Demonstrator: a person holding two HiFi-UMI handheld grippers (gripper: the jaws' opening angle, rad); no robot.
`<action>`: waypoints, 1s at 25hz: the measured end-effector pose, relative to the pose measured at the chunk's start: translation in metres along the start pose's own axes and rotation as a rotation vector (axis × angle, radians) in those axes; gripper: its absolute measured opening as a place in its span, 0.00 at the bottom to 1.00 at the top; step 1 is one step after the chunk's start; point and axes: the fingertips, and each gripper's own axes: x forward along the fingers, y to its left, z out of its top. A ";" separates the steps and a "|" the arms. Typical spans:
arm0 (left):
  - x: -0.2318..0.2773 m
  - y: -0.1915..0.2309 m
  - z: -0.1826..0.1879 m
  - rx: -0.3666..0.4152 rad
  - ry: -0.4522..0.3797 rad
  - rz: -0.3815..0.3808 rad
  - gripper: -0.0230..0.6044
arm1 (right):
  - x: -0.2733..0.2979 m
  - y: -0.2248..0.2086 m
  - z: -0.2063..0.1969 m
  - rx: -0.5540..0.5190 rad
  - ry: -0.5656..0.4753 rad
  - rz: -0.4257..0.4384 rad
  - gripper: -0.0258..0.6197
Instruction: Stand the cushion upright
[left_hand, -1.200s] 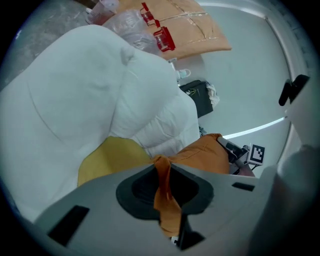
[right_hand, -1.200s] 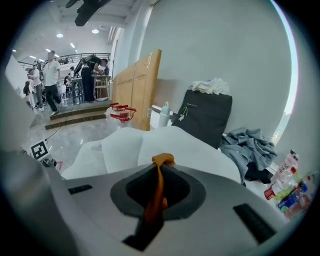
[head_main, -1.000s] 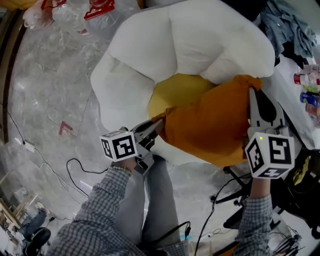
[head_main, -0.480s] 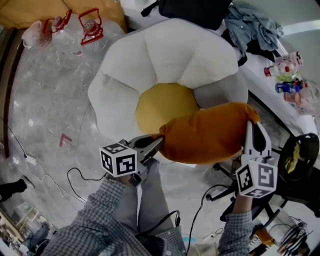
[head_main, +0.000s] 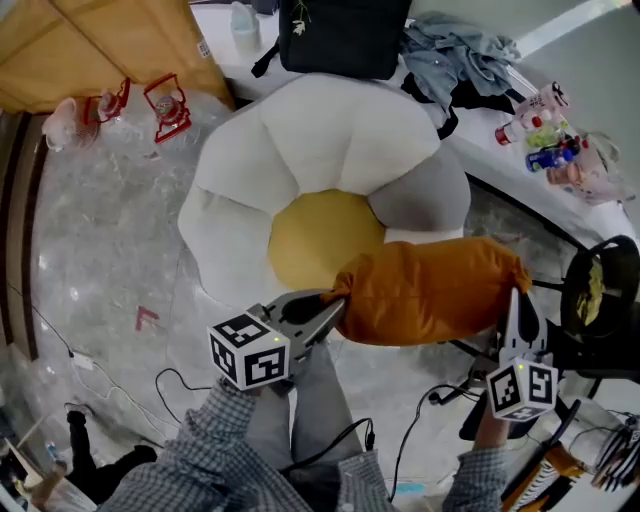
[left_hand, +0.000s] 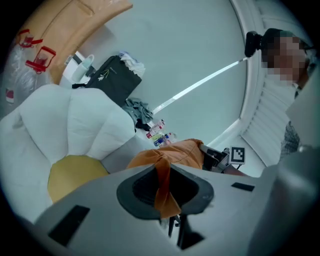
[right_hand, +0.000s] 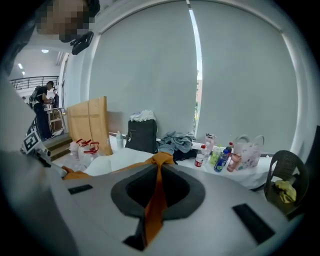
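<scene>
Orange cushion (head_main: 430, 290) is off the flower-shaped seat (head_main: 300, 140) and carried in the air, slung level between the two grippers.

- Left gripper (head_main: 335, 305): clenched on a pinch of the cushion's left corner. Its own view shows a strip of orange cloth running through the closed jaws.
- Right gripper (head_main: 517, 297): likewise clamped on the cloth at the right corner, a thin fold nipped between the pads.

Change over the last second: the cushion was draped across the seat's yellow centre (head_main: 315, 235) and right petal, with its broad face up. Both hands have since come up and back towards the person. The cushion now hangs as a stretched roll over the seat's near right edge, and most of the yellow centre is uncovered. Cannot tell whether its underside brushes that edge.

Meaning for the task: the lift is done, the standing is not. The long axis lies flat from side to side — nothing upright yet. Judged next: lower one edge onto the seat, probably against the white petals at the far edge, and ease the grips off only once it stays up. It looks soft, so it may slump when let go.
</scene>
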 end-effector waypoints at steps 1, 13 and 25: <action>-0.003 -0.005 0.009 0.018 -0.006 -0.005 0.11 | -0.005 -0.001 -0.001 0.013 -0.003 -0.005 0.08; -0.073 -0.005 0.087 0.127 -0.106 0.143 0.11 | -0.008 0.056 -0.026 0.180 0.006 0.079 0.08; -0.078 0.072 0.088 0.081 -0.132 0.281 0.11 | 0.040 0.089 -0.051 0.192 0.047 0.151 0.08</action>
